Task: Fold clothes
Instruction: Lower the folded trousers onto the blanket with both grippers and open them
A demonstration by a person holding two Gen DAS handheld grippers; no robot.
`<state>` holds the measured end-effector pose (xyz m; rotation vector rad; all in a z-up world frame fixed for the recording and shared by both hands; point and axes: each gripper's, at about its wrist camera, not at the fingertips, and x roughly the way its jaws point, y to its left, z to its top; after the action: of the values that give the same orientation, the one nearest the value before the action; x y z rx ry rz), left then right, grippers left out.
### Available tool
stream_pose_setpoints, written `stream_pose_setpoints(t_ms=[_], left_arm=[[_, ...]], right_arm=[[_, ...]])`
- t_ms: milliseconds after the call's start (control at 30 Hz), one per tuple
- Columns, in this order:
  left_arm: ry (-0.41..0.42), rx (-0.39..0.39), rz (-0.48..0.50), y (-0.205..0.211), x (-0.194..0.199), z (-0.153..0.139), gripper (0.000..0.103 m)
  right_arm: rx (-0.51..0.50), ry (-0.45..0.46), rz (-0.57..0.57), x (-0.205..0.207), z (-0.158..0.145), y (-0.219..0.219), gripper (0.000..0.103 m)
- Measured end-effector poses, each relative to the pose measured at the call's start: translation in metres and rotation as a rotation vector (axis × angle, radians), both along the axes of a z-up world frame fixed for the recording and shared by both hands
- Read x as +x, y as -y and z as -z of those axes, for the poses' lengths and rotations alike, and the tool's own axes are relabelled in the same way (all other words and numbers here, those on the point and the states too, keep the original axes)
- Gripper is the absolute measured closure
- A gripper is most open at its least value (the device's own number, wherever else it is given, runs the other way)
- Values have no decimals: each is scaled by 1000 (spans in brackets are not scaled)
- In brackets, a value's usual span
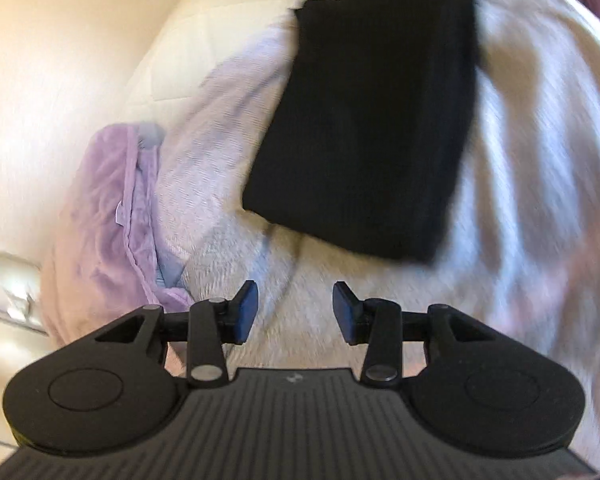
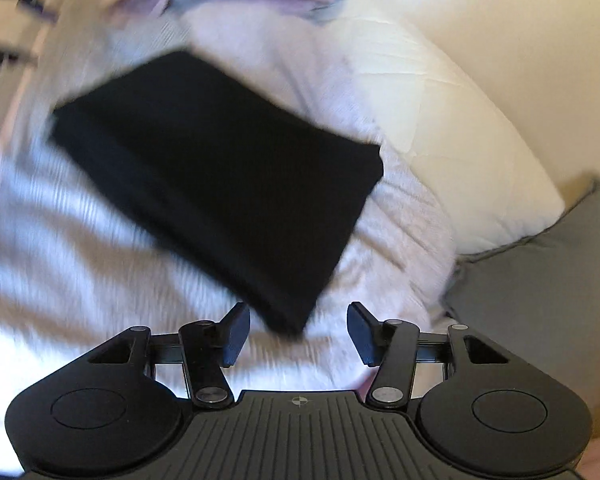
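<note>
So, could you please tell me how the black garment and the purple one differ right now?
The black garment is folded into a flat, neat rectangle; the purple garment lies crumpled and unfolded. The black one sits mid-bed, the purple one near the edge. Both rest on the white bedding, and neither gripper holds them.

A wrinkled pale bedsheet (image 1: 520, 160) covers the bed. A white quilted pillow (image 2: 440, 120) lies at its edge, and a grey cushion (image 2: 540, 280) lies just beside this pillow. A cream wall (image 1: 60, 40) stands behind the bed. Both views are blurred.
</note>
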<state>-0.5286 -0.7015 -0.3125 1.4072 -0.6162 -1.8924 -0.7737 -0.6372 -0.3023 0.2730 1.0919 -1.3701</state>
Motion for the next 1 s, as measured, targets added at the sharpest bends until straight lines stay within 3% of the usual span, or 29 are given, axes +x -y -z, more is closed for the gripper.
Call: stream_pose_setpoints(t_ms=[67,167,200,233,333,400,500,567,733,900,1000], left_arm=[[-31,9,-29,28,-14,-2,69],[-117,74,-119,84,-41,1,87],[-143,97,-146,101,-50,3,88],[-151,115,-158,114,-55,9,88],[-176,168,-192,154,-73,24,88],[-173,196,-204,176,-81,40,90],[-160,210,-207,195,-84,61,103],[-154,204,-207,200,-84,68,103],[-160,204,-211,207,-82,68,103],[-197,211,-228,197,-66,36,99],[-224,237,-220,180,-56,27,99]], right_arm=[[-18,90,18,-1,-7,33,50],[-14,167,32,-22,-4,93,54],[-6,191,40,-29,-3,115,67],[-8,213,48,-38,-1,134,72],[-11,264,70,-61,3,191,74],[32,294,100,-74,20,232,74],[108,358,150,-93,54,284,74],[121,414,175,-104,71,307,74],[86,441,195,-112,59,310,74],[17,505,242,-126,17,250,74],[34,550,258,-119,5,204,74]])
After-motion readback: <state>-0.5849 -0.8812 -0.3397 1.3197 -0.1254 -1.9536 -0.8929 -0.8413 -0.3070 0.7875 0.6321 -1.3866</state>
